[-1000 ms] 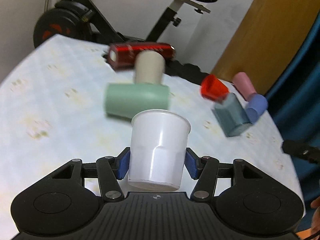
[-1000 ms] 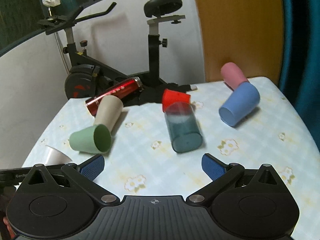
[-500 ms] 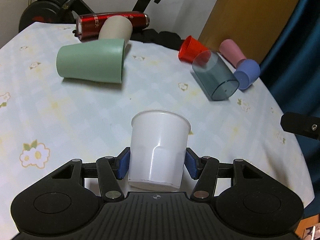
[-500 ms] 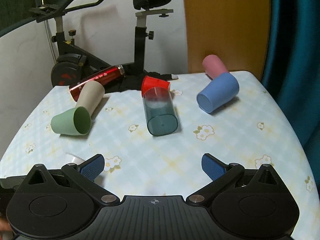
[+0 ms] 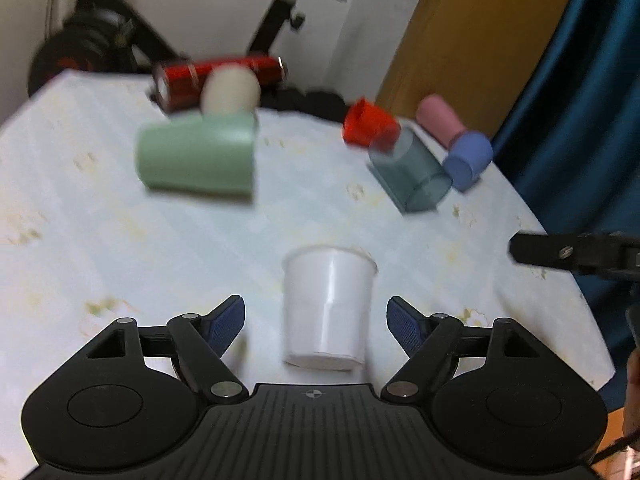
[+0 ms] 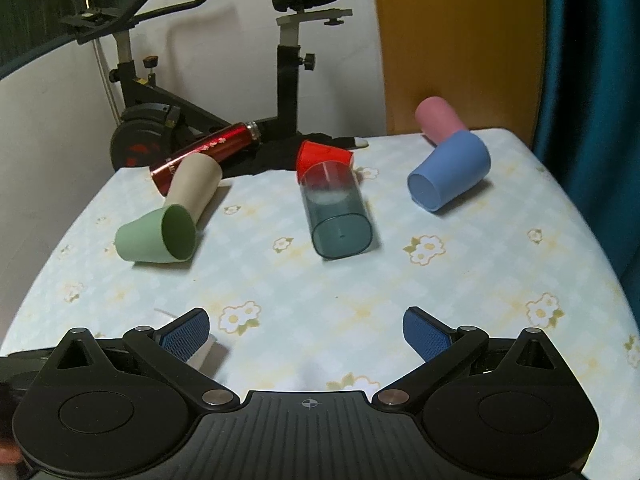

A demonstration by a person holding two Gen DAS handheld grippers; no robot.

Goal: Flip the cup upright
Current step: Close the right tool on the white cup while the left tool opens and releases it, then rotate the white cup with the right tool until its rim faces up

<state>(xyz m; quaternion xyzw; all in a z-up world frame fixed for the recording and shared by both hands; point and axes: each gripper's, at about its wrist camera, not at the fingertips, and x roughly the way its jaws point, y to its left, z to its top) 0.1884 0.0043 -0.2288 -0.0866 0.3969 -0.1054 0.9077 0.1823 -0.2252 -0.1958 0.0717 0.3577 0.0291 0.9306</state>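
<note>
Though motion blurs the far cups, both jaws gape, white cup point(image 5: 328, 308) upright, unpinched.

Red flask point(image 6: 208, 150) lies near the exercise bike point(image 6: 288, 80).

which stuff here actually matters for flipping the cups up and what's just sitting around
Part of the job:
white cup, upright between the open left gripper
green cup, teal cup, blue cup, pink cup, beige cup, red cup, all on their sides

Just lying about:
red flask
exercise bike
</note>
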